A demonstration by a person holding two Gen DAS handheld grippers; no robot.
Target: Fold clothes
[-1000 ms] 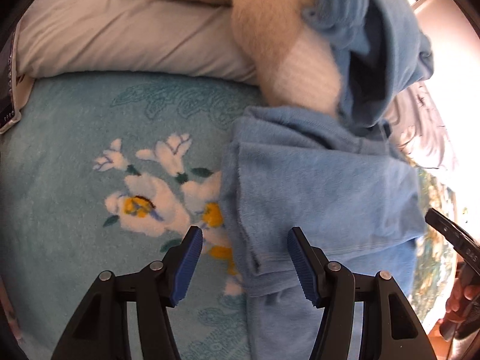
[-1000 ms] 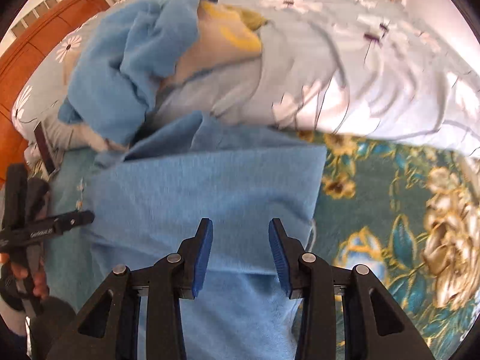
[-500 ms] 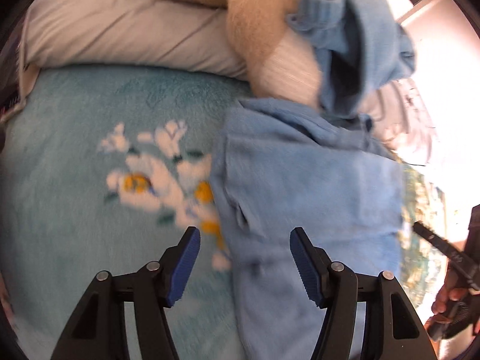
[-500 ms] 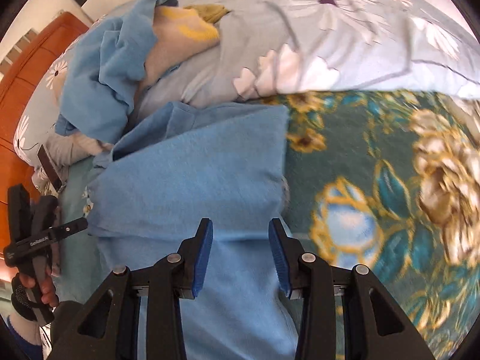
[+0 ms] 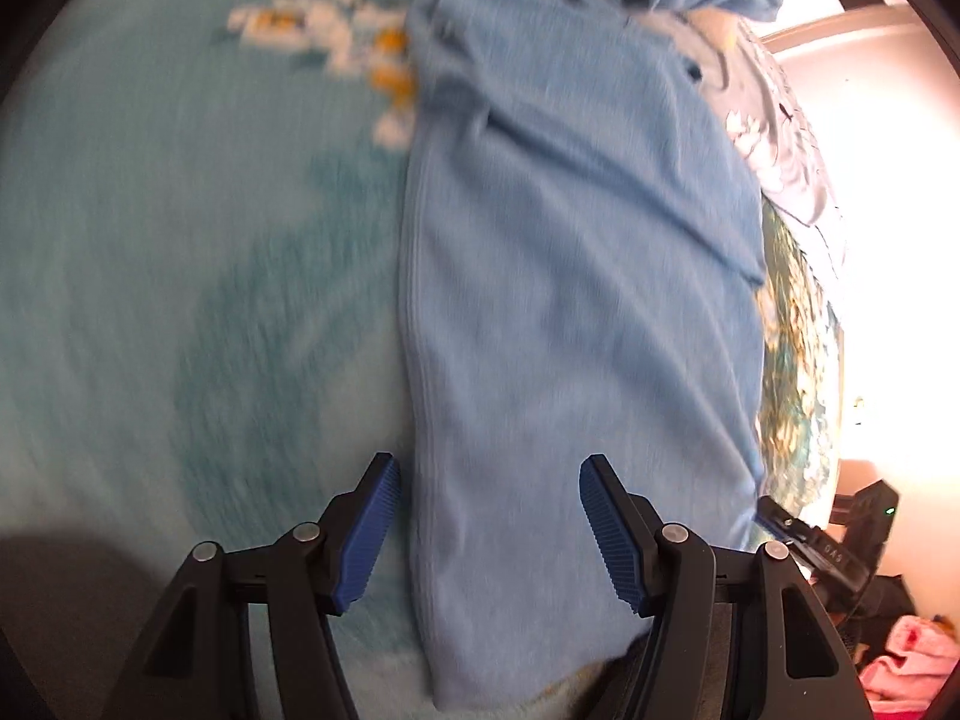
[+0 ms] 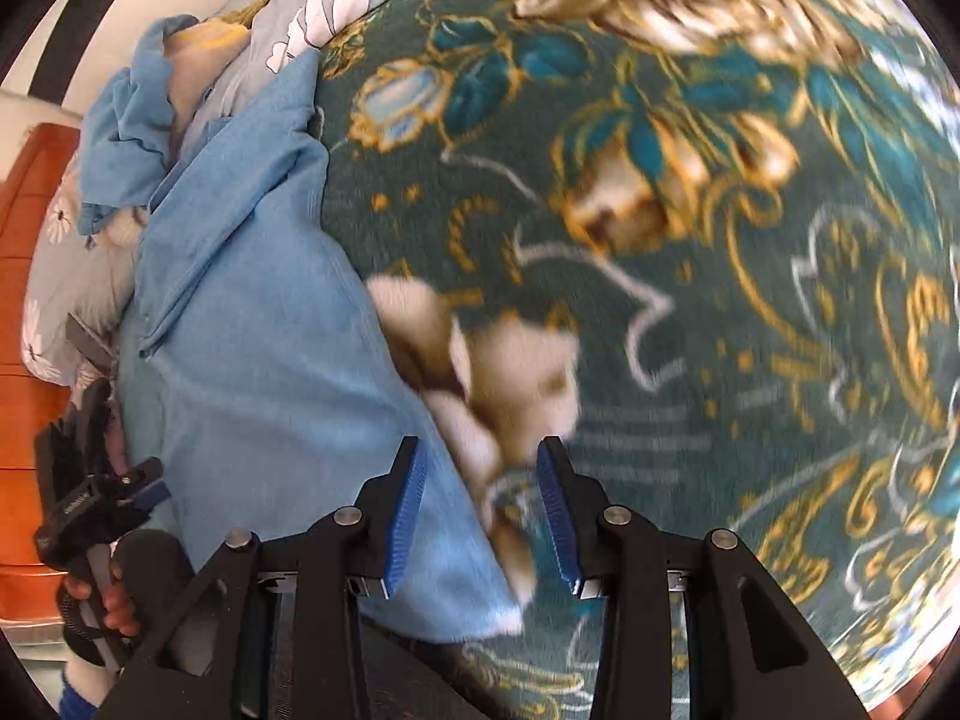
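A light blue garment (image 5: pixel 576 276), folded into a long strip, lies flat on the bed and runs away from me. My left gripper (image 5: pixel 487 468) hovers open over its near left edge, with the cloth's left border below the gap and nothing pinched. In the right wrist view the same garment (image 6: pixel 252 312) fills the left side. My right gripper (image 6: pixel 480 450) stands open above its near right edge, pads clear of the cloth. Each gripper shows at the edge of the other's view: the right gripper (image 5: pixel 810 534) and the left gripper (image 6: pixel 96 504), the latter held by a hand (image 6: pixel 114 600).
A teal flowered blanket (image 5: pixel 180 276) lies left of the garment and a dark green gold-flowered one (image 6: pixel 690 240) to its right. A heap of blue and beige clothes (image 6: pixel 138 120) sits at the far end on a grey floral pillow (image 6: pixel 66 276). Wooden headboard (image 6: pixel 24 240) beyond.
Both grippers have drawn back along the garment toward its near end. The right one has also rolled and swung right over the green blanket. Neither jaw opening has visibly changed.
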